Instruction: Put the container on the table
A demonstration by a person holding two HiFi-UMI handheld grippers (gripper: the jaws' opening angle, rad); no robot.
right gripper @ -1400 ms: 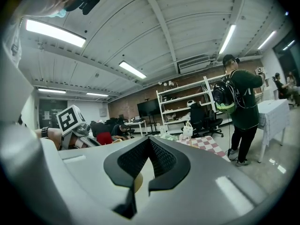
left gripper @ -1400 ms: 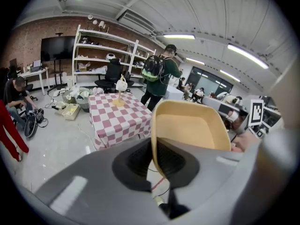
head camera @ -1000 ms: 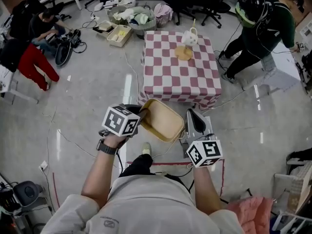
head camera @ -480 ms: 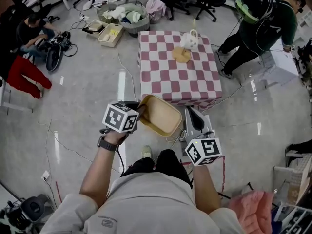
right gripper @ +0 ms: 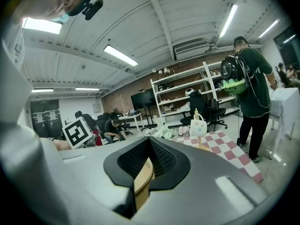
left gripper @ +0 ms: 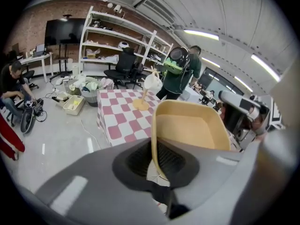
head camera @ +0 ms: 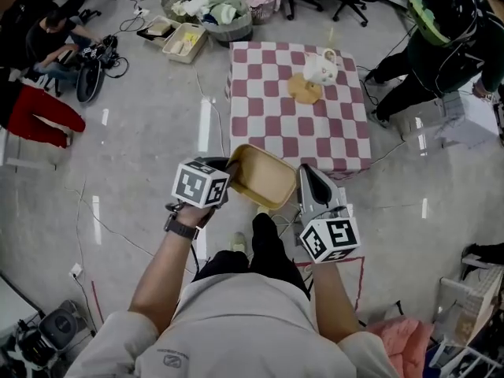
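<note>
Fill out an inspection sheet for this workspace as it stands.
Surface: checkered table, near part bare.
Job's things: tan container held in the air before the table's near edge, not yet set down.
Clutter: wooden stand carrying a white cup-like item on the table's far side; laundry basket and trays on the floor beyond.
Grippers: left claw shut on one container rim; right claw shut on the opposite rim.
Cables: thin cables trail across the floor on the left.
Surroundings: standing person right of the table; seated person far left.
</note>
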